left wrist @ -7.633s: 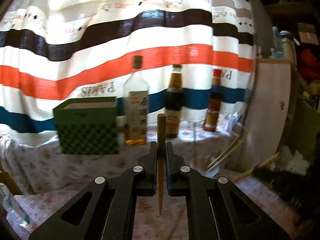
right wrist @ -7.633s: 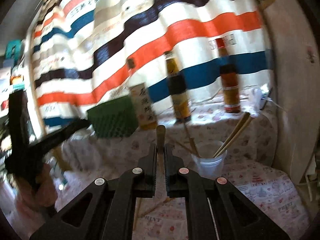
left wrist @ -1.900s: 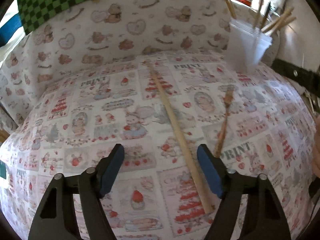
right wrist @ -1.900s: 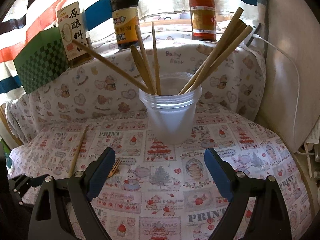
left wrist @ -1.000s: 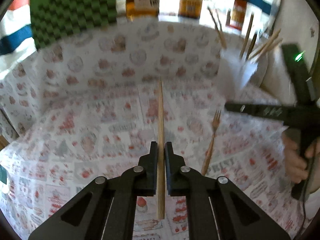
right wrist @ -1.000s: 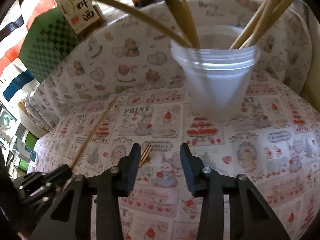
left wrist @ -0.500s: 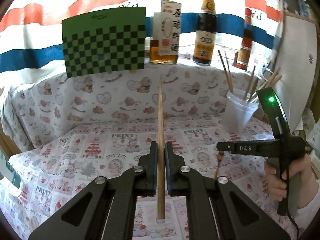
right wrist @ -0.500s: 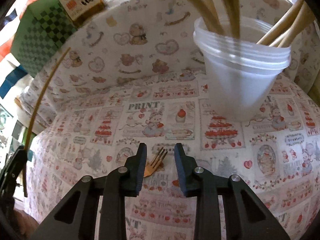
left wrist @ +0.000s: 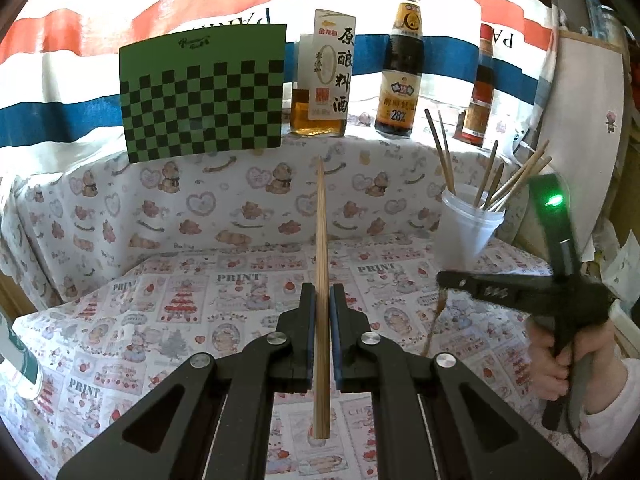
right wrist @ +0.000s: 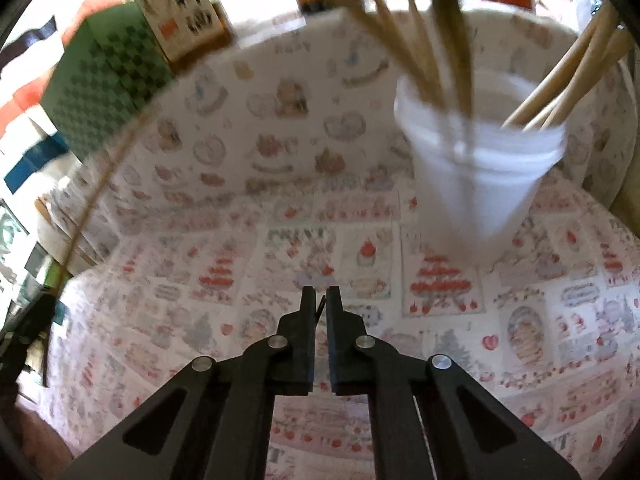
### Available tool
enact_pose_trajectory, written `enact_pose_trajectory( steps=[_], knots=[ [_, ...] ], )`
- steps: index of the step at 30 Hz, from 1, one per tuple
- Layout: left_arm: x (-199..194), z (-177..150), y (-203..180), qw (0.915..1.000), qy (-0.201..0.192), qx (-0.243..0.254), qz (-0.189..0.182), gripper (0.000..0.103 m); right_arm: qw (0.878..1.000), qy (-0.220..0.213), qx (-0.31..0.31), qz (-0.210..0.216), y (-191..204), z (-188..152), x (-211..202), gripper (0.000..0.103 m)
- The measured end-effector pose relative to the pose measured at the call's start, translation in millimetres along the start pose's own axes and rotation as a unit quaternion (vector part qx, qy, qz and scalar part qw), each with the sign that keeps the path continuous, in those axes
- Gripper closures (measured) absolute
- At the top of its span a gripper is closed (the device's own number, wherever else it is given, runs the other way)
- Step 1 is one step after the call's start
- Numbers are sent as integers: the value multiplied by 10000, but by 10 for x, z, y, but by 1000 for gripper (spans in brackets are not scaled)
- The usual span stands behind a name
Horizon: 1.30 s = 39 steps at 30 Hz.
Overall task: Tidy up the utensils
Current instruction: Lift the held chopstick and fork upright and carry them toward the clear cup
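The left gripper (left wrist: 321, 300) was clamped on a wooden chopstick (left wrist: 321, 240), raised left of the plastic cup (left wrist: 468, 220). The right gripper (right wrist: 321, 300) had closed on a wooden fork (left wrist: 434, 326) lying before that cup. Both utensils seemed light, stiff and slim, best gripped mid-shaft

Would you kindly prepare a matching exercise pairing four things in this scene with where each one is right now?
Things:
1. chopstick
2. wooden fork
3. plastic cup
4. checkered green box

Places:
A. standing on the patterned tablecloth, holding utensils
B. on the raised ledge beside the bottles
C. clamped in the left gripper
D. under the right gripper, handle showing

Pairs: 1-C, 2-D, 3-A, 4-B
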<state>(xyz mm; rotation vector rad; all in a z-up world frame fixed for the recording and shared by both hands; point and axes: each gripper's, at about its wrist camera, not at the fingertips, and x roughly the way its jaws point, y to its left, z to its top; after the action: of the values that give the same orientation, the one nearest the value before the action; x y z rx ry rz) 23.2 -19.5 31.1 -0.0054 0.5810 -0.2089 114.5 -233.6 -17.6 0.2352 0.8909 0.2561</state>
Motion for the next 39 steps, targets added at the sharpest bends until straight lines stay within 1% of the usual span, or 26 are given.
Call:
enact_pose_trajectory(
  steps=[2,4,6,7,9,11,13,16,21,25,29,33,36,37,39],
  knots=[
    [-7,9,12,10000,18,-21,20,97,9994,-331,-48,13,9,21,-186,100],
    [-23,26,21,10000,63,-44,-22,97,9977,-610,-180,-223,42,30,-371,101],
    [-38,50,17,9998,147,-8,104,97,9949,-925,-296,-287,96,20,-588,101],
    [-49,56,17,9998,162,-8,141,97,9920,-1153,-388,-343,133,14,-734,101],
    [-85,83,31,9998,197,-74,21,97,9862,-1524,-501,-402,179,16,-953,101],
    [-124,106,18,9998,176,-54,-8,97,9815,-1759,-594,-466,210,21,-1111,101],
    [-178,128,-7,10000,74,-14,24,97,9767,-1982,-621,-534,215,5,-1281,101],
    [-237,170,-21,10000,-19,-33,3,97,9741,-2122,-599,-491,201,-6,-1387,101],
    [-350,328,12,9996,-171,-214,-67,97,9704,-2317,-536,-415,191,-9,-1511,101],
    [-462,494,-33,9993,-336,-150,13,97,9631,-2610,-503,-425,196,4,-1682,101],
    [-559,697,-186,9987,-508,61,42,97,9570,-2809,-561,-459,212,36,-1847,101],
    [-590,900,-384,9975,-645,263,109,97,9521,-2915,-665,-632,232,67,-1966,101],
    [-580,1048,-528,9968,-718,358,39,97,9475,-2944,-833,-931,248,103,-2019,101],
    [-568,1092,-564,9967,-732,364,15,97,9463,-2924,-914,-1028,251,127,-2018,101],
    [-536,1207,-642,9966,-747,348,-91,97,9484,-2767,-1082,-1107,247,201,-1990,101]
  ],
)
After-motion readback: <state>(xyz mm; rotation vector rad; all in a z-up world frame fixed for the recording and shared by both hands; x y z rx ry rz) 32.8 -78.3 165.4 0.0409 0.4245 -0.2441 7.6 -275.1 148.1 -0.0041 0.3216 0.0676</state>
